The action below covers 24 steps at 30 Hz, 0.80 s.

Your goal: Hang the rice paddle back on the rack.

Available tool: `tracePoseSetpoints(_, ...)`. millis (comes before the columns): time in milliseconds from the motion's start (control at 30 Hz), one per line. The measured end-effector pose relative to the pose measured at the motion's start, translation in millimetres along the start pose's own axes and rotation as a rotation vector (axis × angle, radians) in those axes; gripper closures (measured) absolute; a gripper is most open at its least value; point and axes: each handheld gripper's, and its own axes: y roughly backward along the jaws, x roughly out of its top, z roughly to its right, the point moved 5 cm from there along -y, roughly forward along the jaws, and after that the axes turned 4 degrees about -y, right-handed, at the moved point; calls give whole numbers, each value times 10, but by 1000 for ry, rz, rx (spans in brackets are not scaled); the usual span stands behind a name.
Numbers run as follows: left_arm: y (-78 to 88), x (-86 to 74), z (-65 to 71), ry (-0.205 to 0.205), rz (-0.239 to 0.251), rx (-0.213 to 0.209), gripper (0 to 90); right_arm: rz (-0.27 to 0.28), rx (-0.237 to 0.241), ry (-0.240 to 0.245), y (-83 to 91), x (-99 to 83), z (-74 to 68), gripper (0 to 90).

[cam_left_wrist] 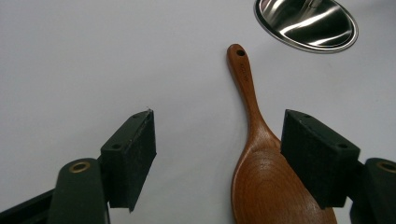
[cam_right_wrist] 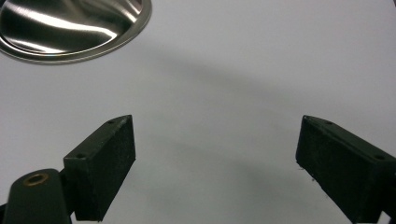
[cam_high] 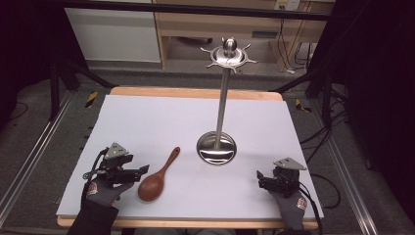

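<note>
A brown wooden spoon (cam_high: 155,178) lies flat on the white table sheet (cam_high: 161,122), bowl toward me, handle pointing away to the right. Its handle end has a hole (cam_left_wrist: 240,52). My left gripper (cam_high: 139,171) rests low just left of the bowl, open, with the spoon (cam_left_wrist: 261,172) lying in front of its right jaw and nothing held. A steel utensil stand (cam_high: 220,112) rises from a round base (cam_high: 217,148) at the table's middle; its hook ring (cam_high: 228,55) is at the top. My right gripper (cam_high: 260,180) sits open at the front right, over bare sheet (cam_right_wrist: 219,130).
The stand's shiny base (cam_left_wrist: 306,23) lies just beyond the spoon's handle, and its edge (cam_right_wrist: 70,28) is at the upper left in the right gripper view. The table's wooden edge (cam_high: 195,92) runs along the back. Dark floor and metal rails (cam_high: 29,161) flank the table.
</note>
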Motion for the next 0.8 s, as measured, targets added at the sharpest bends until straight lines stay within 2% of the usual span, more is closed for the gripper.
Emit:
tracePoseSetpoints(100, -2, 17, 8, 2, -7, -5, 259, 1, -1, -5, 1, 3, 3, 122)
tracePoseSetpoints(333, -37, 71, 30, -36, -40, -3, 262, -1, -2, -8, 1, 1, 1, 121)
tracePoseSetpoints(533, -94, 139, 35, -41, -57, -8, 264, -2, -4, -4, 6, -2, 8, 121)
tracePoseSetpoints(800, -169, 232, 83, -63, -109, -27, 265, -6, 0, -5, 2, -7, 7, 121)
